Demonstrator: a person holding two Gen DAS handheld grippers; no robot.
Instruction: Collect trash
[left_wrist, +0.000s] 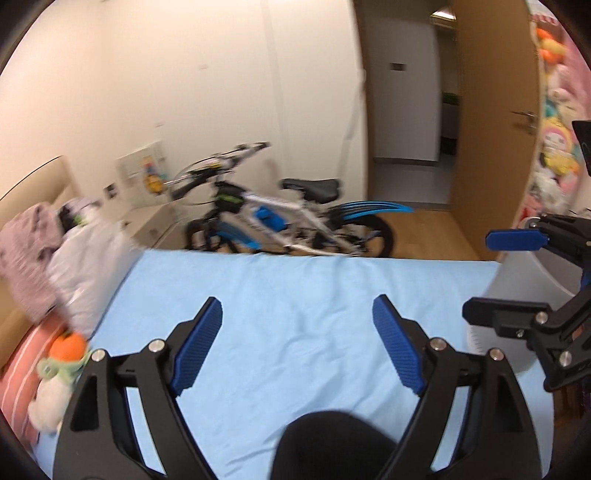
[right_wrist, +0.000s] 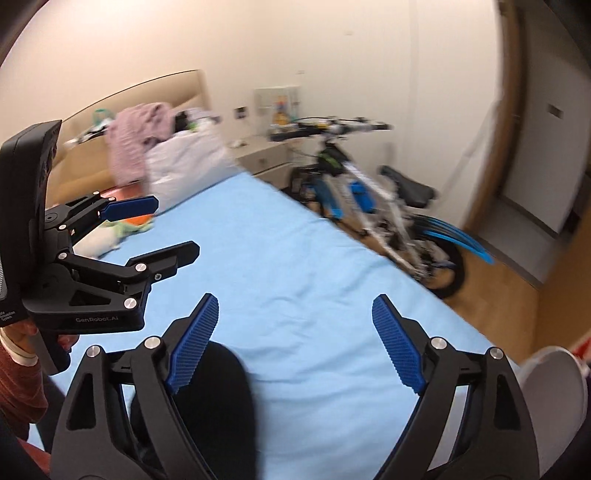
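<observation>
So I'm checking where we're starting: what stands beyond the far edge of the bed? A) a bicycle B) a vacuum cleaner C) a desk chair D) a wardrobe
A: a bicycle with blue mudguards stands on the floor just past the bed.

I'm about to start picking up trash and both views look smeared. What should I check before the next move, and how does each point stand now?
1. Left gripper jaws open and empty: ok.
2. Right gripper jaws open and empty: ok.
3. A piece of trash in sight to go for: not ok; the blue sheet looks bare, with only a plush toy and a clothes pile at the headboard end.
4. Views sharp enough to aim: not ok, the bicycle and clothes are blurred.
5. Grippers clear of each other: ok, apart in both views.
6. Dark rounded shape under the jaws: cannot tell what it is.
</observation>
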